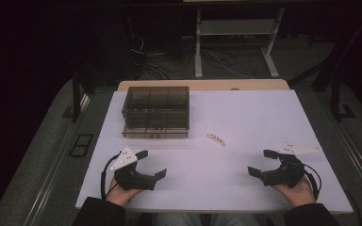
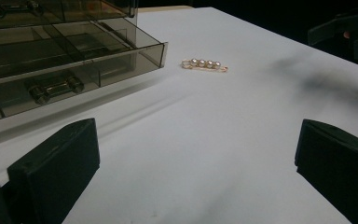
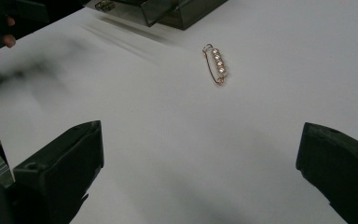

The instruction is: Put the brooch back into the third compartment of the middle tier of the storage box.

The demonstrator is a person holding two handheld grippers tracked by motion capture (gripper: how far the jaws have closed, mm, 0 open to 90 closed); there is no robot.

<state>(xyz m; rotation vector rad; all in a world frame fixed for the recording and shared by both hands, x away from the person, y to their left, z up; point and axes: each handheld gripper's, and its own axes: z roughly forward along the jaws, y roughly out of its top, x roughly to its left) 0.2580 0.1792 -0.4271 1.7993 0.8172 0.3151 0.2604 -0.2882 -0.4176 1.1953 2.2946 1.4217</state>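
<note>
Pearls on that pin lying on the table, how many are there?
4, in a row along the gold pin, which lies on the white table right of the smoky drawer box.

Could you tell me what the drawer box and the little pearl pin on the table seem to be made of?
Drawer box: probably smoke-tinted clear plastic; its dividers show through glossy walls, and the handles look metallic. Pearl pin: a thin gold- or copper-toned wire, likely metal, carrying a row of glossy white beads, possibly imitation pearls.

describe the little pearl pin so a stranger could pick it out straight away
Start at the smoky transparent drawer box at the back left of the white table. Just off its front right corner, alone on the bare tabletop, lies the pearl pin: a thin gold clasp bearing a short row of pearls, unlike anything near it.
</note>
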